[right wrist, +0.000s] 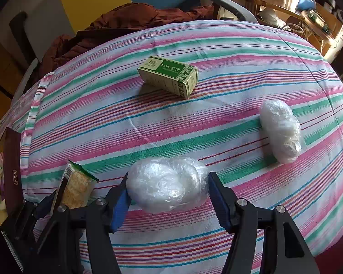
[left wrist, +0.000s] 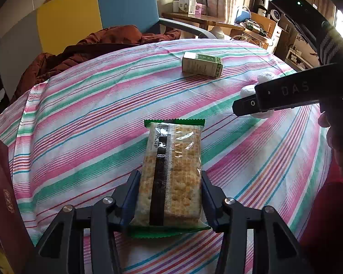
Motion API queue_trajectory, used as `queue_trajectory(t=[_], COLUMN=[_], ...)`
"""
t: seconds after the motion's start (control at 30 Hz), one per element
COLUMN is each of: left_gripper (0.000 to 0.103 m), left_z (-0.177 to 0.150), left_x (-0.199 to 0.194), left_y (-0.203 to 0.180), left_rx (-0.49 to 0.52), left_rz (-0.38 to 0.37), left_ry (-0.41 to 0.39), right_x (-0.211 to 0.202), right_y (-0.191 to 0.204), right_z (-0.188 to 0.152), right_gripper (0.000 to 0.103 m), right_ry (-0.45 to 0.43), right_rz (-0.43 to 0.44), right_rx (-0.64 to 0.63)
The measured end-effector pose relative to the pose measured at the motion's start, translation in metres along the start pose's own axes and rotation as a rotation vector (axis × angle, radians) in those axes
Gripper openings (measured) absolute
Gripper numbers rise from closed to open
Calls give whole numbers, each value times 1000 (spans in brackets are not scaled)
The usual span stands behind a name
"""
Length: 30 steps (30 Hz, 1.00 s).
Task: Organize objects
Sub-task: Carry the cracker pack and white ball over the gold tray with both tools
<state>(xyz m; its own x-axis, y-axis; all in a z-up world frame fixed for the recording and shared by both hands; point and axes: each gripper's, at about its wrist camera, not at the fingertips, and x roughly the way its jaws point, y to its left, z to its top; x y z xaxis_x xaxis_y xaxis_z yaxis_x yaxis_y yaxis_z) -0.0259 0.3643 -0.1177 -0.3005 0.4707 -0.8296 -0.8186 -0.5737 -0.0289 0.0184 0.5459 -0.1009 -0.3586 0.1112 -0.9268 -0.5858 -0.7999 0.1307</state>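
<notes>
My left gripper [left wrist: 170,179] is shut on a green-edged packet of crackers [left wrist: 173,159], gripping its long sides, and the packet points away over the striped tablecloth [left wrist: 91,118]. My right gripper [right wrist: 168,179] is shut on a white plastic-wrapped bundle [right wrist: 167,183], one finger touching each side. A second wrapped bundle [right wrist: 281,130] lies to the right of it. A green and cream box [right wrist: 169,75] lies on its side further back, also visible as the green box [left wrist: 202,65]. In the left wrist view the right gripper [left wrist: 240,107] hides most of its bundle.
A dark red box [right wrist: 11,171] stands at the table's left edge. A brown jacket [left wrist: 91,48] is draped over a blue and yellow chair [left wrist: 125,2] behind the table. A cluttered wooden table [left wrist: 194,18] stands further back. A person's hand [left wrist: 336,137] holds the right gripper.
</notes>
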Motion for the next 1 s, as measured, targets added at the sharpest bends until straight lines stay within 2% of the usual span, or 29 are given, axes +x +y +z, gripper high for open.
queue_trajectory(t=[0.2, 0.7, 1.0], left_gripper=[49, 46, 46], left_z=[-4, -9, -11], left_x=[-1, -11, -60], left_y=[1, 3, 10], left_rx=[-1, -19, -43], left_rz=[4, 44, 49], left_ry=[-27, -28, -114], right_x=[-2, -13, -20], right_y=[0, 3, 8], right_z=[1, 0, 0], right_gripper=[64, 64, 64], right_ry=[-11, -55, -88], right_rz=[15, 57, 82], right_rx=[6, 0, -26])
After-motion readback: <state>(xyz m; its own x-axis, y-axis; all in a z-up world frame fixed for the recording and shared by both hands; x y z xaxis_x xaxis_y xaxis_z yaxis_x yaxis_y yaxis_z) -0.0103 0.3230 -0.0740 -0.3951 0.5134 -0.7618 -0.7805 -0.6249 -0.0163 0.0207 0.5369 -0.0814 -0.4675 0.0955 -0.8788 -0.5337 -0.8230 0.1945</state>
